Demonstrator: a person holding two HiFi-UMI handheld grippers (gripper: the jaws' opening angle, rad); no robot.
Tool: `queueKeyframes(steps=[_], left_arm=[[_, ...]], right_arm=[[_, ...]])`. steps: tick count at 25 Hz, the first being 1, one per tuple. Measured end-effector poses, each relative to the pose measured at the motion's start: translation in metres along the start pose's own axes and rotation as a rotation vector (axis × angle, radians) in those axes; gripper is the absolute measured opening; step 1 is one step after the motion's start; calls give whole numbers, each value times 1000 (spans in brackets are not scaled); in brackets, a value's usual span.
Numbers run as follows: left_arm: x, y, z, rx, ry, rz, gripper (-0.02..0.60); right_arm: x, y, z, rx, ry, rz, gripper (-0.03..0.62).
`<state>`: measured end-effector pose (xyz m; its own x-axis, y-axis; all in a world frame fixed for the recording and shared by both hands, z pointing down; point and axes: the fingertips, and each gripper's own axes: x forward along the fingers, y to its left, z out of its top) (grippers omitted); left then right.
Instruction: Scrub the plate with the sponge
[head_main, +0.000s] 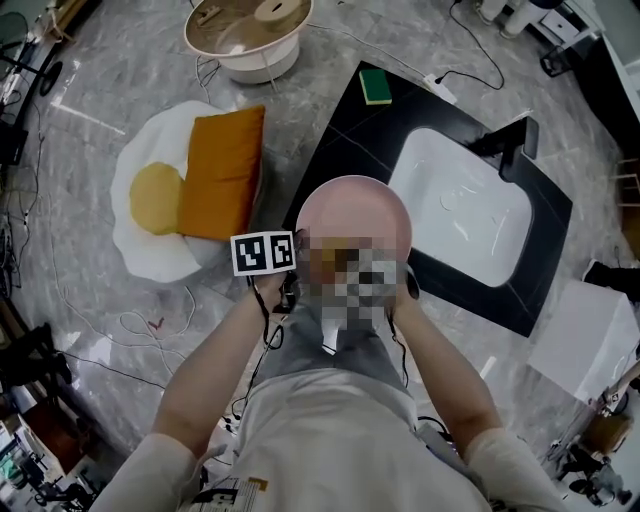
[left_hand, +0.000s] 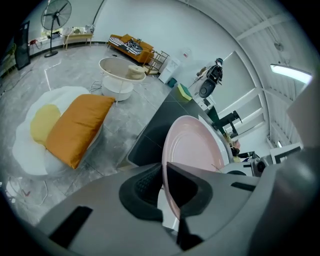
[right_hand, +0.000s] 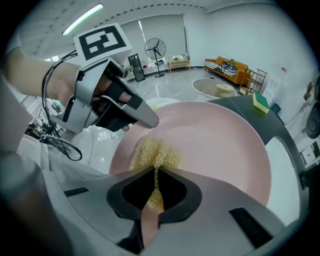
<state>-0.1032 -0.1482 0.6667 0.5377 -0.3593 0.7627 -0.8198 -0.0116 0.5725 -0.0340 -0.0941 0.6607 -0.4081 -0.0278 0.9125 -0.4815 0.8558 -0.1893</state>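
Note:
A pink plate (head_main: 350, 205) is held up on edge over the black counter. My left gripper (left_hand: 165, 185) is shut on the plate's (left_hand: 192, 150) rim, which runs between its jaws. In the right gripper view, the same left gripper (right_hand: 142, 119) clamps the plate's (right_hand: 215, 145) left edge. My right gripper (right_hand: 154, 192) is shut on a yellow mesh sponge (right_hand: 155, 152), and the sponge presses against the plate's face near its lower left. In the head view a mosaic patch hides most of the right gripper.
A white sink basin (head_main: 460, 205) with a black faucet (head_main: 510, 145) is set in the black counter (head_main: 340, 140). A green sponge (head_main: 376, 86) lies at the counter's far corner. An orange cushion (head_main: 220, 170) on an egg-shaped rug and a round tub (head_main: 248, 30) stand on the floor to the left.

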Motion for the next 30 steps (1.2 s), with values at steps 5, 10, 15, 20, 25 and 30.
queueKeyframes(steps=[5, 10, 15, 20, 25, 30], left_arm=[[-1, 1, -3, -47, 33, -55, 29], [-3, 2, -2, -82, 5, -31, 29], [-3, 6, 0, -100, -21, -4, 29], [-3, 8, 4, -91, -27, 18, 29], [-2, 7, 5, -86, -31, 20, 31], [-3, 6, 7, -49, -26, 6, 31]], right_arm=[[6, -37, 26, 76, -70, 12, 44], [-2, -91, 40, 125, -104, -128, 46], [-28, -127, 14, 116, -42, -279, 48], [-44, -110, -34, 66, 156, -250, 46], [-39, -49, -56, 27, 217, -104, 46], [-12, 8, -27, -11, 165, 35, 46]])
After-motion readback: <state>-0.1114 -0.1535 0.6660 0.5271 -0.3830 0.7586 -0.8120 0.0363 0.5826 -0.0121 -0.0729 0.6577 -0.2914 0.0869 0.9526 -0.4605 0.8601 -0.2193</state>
